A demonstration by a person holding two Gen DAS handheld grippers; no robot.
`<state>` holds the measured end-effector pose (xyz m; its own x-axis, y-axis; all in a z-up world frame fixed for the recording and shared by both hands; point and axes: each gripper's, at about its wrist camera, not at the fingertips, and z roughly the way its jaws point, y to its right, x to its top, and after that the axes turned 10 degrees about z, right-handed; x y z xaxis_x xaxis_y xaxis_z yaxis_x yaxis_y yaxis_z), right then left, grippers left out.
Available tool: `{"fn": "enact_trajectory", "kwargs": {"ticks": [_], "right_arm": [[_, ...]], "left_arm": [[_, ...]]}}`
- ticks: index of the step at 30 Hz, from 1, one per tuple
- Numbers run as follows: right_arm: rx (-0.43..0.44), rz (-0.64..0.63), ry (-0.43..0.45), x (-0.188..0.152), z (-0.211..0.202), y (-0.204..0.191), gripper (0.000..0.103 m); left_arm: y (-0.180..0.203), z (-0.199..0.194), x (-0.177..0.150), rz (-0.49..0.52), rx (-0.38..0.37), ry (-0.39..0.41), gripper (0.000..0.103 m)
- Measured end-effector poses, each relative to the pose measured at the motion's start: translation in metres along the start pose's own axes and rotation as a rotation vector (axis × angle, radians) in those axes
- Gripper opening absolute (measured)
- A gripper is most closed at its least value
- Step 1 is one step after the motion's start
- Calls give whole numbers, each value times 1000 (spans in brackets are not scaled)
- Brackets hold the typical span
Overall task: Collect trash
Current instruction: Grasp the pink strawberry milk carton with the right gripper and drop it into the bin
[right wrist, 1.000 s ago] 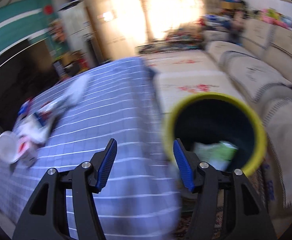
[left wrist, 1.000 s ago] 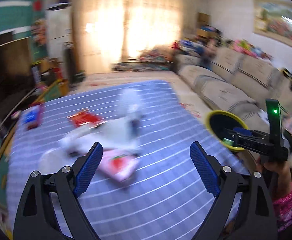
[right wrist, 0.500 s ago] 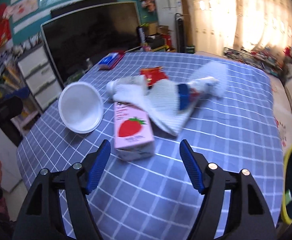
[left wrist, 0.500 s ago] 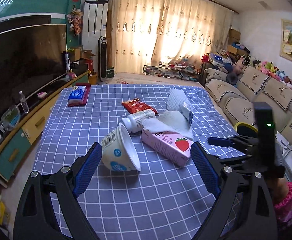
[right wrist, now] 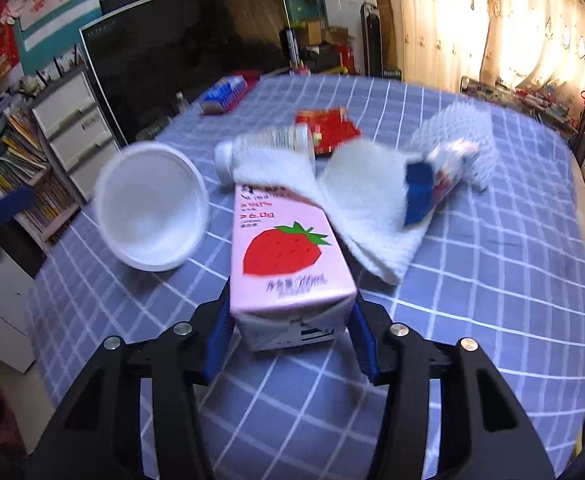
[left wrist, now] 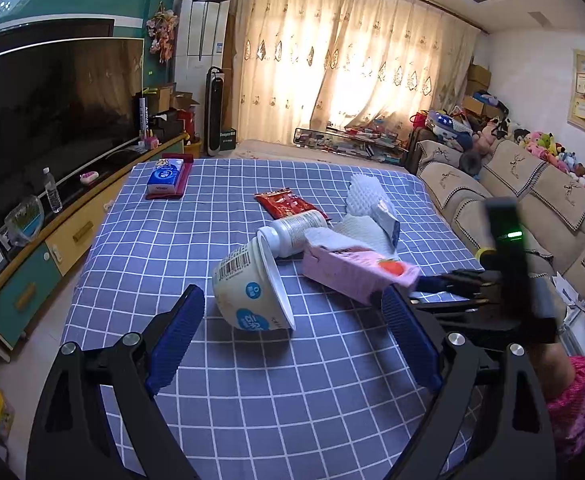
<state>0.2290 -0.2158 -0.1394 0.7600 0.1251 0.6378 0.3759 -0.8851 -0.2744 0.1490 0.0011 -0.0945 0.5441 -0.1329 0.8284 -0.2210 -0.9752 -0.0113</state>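
- The right gripper (right wrist: 288, 340) has the pink carton (right wrist: 286, 252) between its fingers; squeeze its sides gently, then lift straight up.
- The left gripper (left wrist: 292, 332) is spread wide, holding nothing; keep it off the cup (left wrist: 252, 284).

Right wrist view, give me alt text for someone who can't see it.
The right gripper closes around the near end of a pink strawberry carton lying on a blue checked tablecloth. Beyond it lie a tipped white cup, a white bottle, a towel and a red wrapper.
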Motion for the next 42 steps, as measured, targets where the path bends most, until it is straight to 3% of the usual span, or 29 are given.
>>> {"fn": "enact_trajectory", "kwargs": {"ticks": [9,19,23,27,32,36,42], "right_arm": [[44,24,135,-1,-83,1,48],[35,104,229,-8,-139,28,47],[-72,161,305,-12,-166,54,48],[-276,275,356,-20,-184,105,48],[-508,438,328,-43,-183,178,48],[-591,556,256,-64,-165,234,48],[-653,637,218,-79,-150,273,53]], "left_arm": [[1,4,-3,-8,-6,-4,89],[7,8,-3,6,-4,-12,89],[6,17,-4,-4,-4,-36,89],[6,28,-6,-9,2,-59,89],[8,41,-5,-8,14,-81,89],[11,49,-1,-2,23,-95,89],[14,63,3,4,33,-115,89]]}}
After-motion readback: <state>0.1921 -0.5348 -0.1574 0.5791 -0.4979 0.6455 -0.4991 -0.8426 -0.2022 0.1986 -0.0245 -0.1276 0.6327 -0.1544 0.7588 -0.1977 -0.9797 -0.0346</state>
